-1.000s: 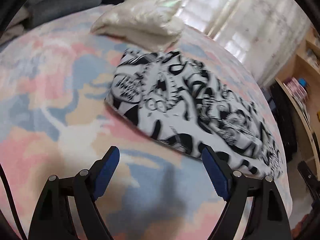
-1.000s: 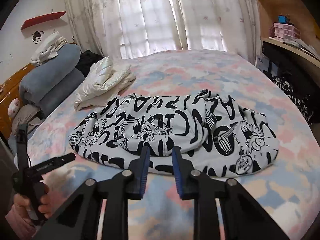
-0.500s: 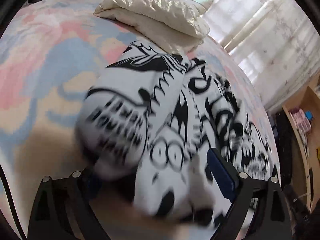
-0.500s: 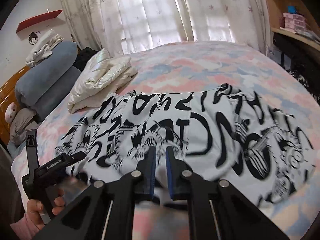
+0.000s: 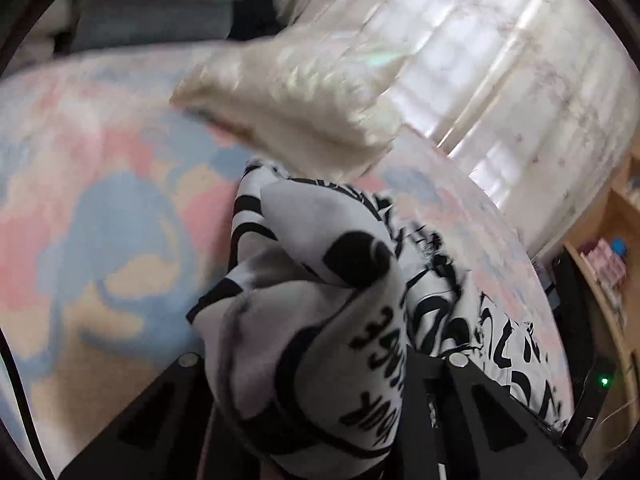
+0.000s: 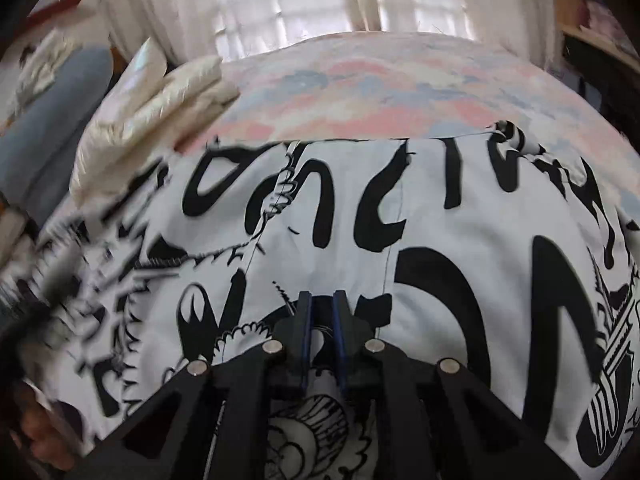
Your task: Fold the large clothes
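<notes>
The white cotton garment printed with black cartoon lettering [image 6: 400,208] lies spread across the near part of the bed with the pink, blue and cream blanket [image 6: 360,80], with a folded pearly cream padded jacket [image 6: 160,120] at its far left corner.

The left tool [image 5: 320,360] has just been closing and now pinches a bunched end of the garment [image 5: 320,320], which bulges up between its arms. The right tool [image 6: 320,300] has its blue-padded fingers pressed nearly together over the near edge of the cloth; a thin strip of fabric seems to sit in the gap, but I cannot tell for sure that it is caught.

To fold well from here, both tools should probably lift together, keep the edge taut between them, and carry it towards the far hem so the edges meet without a twist.

The left tool's pads are buried under the cloth. The left side of the right wrist view is smeared by motion, so the other tool there is only a dark blur. The garment's right end runs out of frame.
</notes>
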`<state>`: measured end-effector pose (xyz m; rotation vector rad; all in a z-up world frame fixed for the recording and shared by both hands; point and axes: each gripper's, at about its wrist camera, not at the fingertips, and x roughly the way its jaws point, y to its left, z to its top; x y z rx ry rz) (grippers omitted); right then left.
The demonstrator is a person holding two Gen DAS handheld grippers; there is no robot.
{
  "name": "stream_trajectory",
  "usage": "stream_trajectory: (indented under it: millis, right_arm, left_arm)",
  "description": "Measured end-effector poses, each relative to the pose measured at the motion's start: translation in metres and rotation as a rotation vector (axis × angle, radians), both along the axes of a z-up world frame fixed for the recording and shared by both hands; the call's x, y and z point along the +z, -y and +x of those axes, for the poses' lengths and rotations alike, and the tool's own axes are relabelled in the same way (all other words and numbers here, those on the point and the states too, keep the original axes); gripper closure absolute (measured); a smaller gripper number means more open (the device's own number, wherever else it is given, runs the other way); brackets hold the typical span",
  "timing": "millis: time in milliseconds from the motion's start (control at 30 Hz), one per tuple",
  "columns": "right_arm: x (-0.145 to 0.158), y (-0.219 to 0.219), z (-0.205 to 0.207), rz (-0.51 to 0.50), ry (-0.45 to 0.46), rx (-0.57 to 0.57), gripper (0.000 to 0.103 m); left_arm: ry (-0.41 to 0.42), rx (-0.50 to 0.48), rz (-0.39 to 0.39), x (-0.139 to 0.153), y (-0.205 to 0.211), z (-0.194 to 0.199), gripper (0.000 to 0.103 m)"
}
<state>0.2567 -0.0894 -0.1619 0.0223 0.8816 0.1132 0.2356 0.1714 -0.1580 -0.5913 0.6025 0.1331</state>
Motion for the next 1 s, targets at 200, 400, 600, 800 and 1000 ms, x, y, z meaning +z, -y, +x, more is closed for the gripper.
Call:
stream_trajectory:
  millis: [200,400,600,800,1000]
  right_arm:
    - [-0.005,-0.007,-0.008,-0.043,0.015,0.030,0.093]
    - [-0.006,0.001,-0.006,0.013,0.002,0.047,0.093]
    - [-0.002,0.010,-0.002,0.101,-0.060,0.091,0.092]
    - [0.038,0.072,-0.028,0.321,-0.083,0.040,0.090]
    - [0.086,0.174,-0.079,0.244,0.065,-0.210,0.071]
  left_arm:
    - [0.184,-0.079,0.124,0.053,0.038,-0.017,0.092]
    - [0.250,-0.188,0.196,0.087,0.080,-0.021,0.092]
    - [0.223,-0.249,0.248,0.106,0.117,-0.008,0.092]
    - [0.189,-0.329,0.348,0.124,0.179,-0.002,0.092]
    - [0.166,-0.430,0.409,0.128,0.265,0.009,0.092]
